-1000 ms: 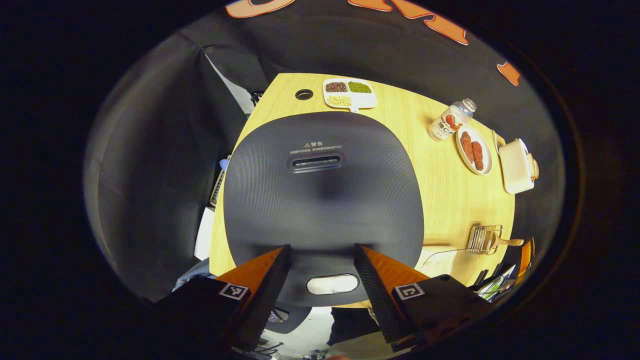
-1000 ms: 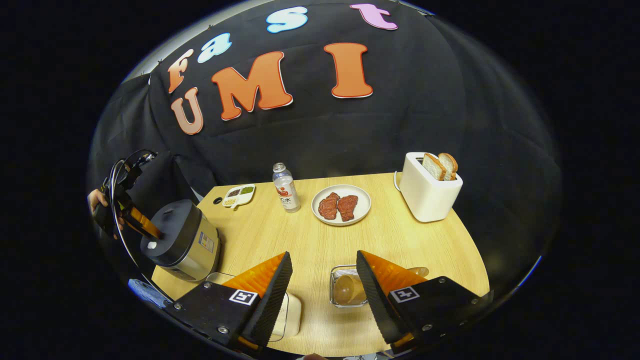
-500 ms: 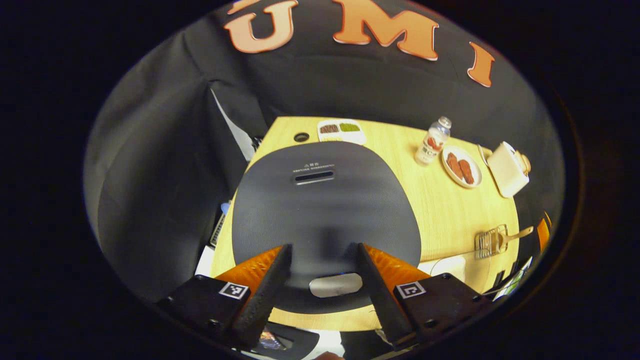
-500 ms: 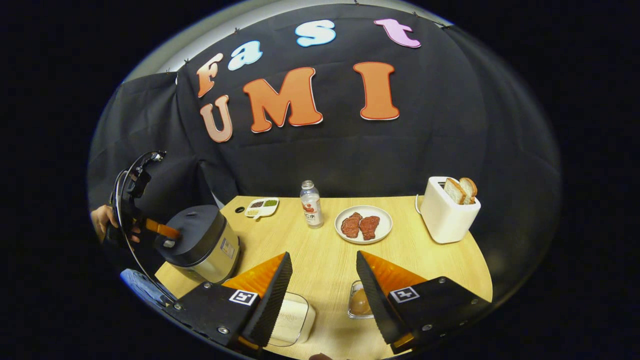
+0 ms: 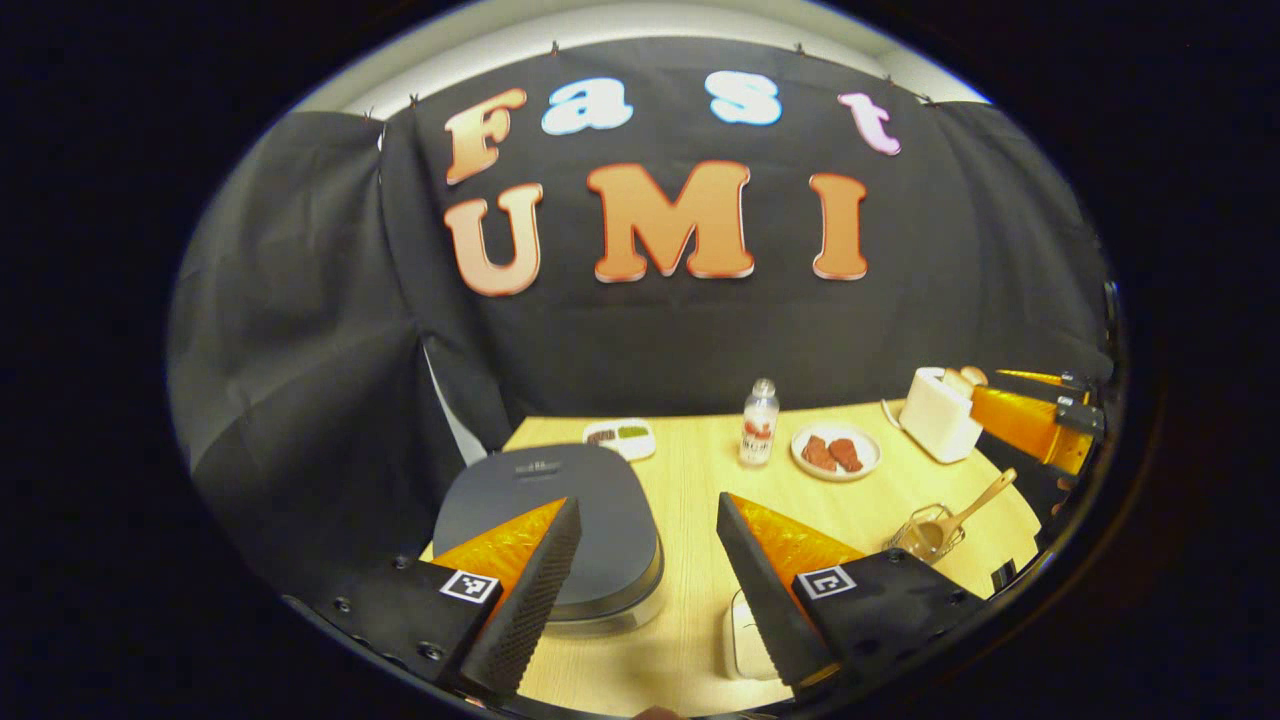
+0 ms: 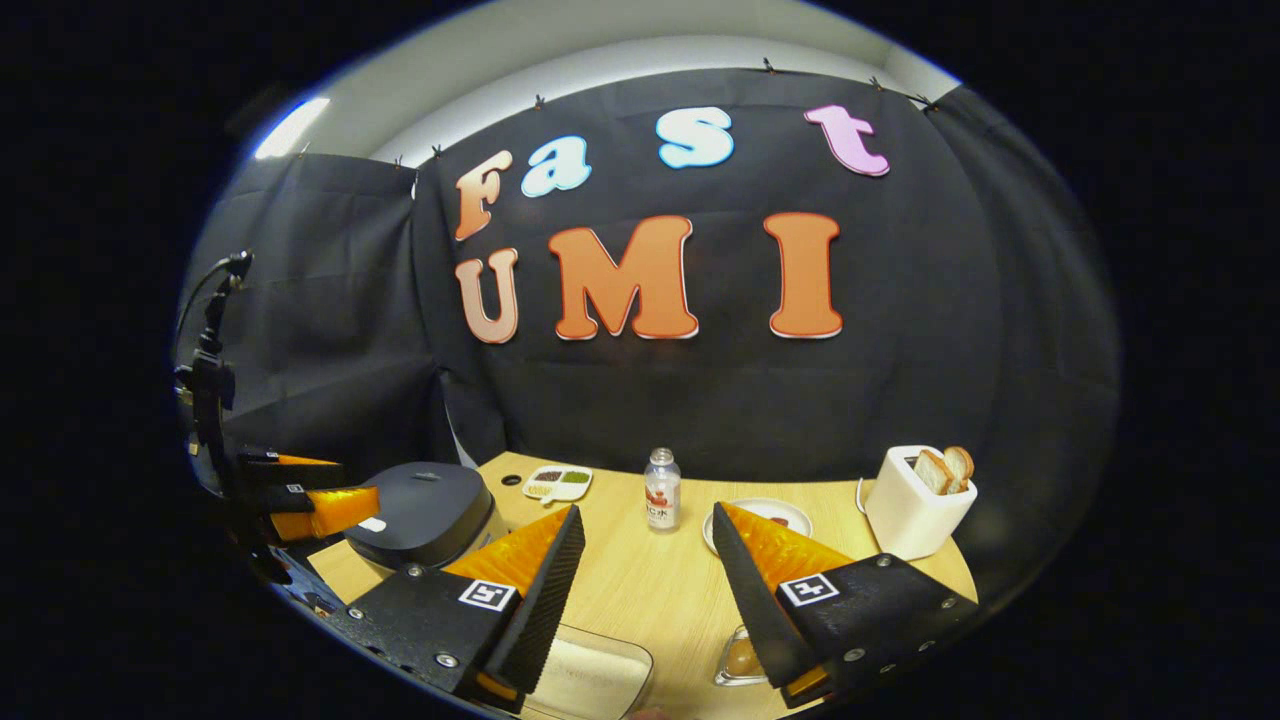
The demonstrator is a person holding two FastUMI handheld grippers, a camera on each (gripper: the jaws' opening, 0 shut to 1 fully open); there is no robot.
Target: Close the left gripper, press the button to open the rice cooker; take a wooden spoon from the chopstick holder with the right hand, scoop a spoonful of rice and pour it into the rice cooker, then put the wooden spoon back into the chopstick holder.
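The rice cooker (image 5: 545, 515) stands at the table's left with its dark lid down, also seen as the rice cooker (image 6: 430, 508). My left gripper (image 5: 640, 590) is open and empty, held back from the cooker, whose lid shows behind its left finger. From the right gripper view the left gripper (image 6: 310, 497) hovers just left of the cooker. A wooden spoon (image 5: 975, 503) leans in the wire chopstick holder (image 5: 922, 538) at the right. My right gripper (image 6: 640, 600) is open and empty above the near table edge. The clear rice container (image 6: 590, 675) lies under it.
A bean dish (image 5: 620, 437), a bottle (image 5: 758, 433), a plate of meat (image 5: 835, 452) and a white toaster (image 5: 935, 413) with bread line the back of the wooden table (image 5: 690, 500). The right gripper (image 5: 1030, 420) shows at the far right. Black cloth walls the booth.
Both views have tilted up from the table toward the wall. My left gripper has drawn back from directly over the cooker lid. Both grippers stay open.
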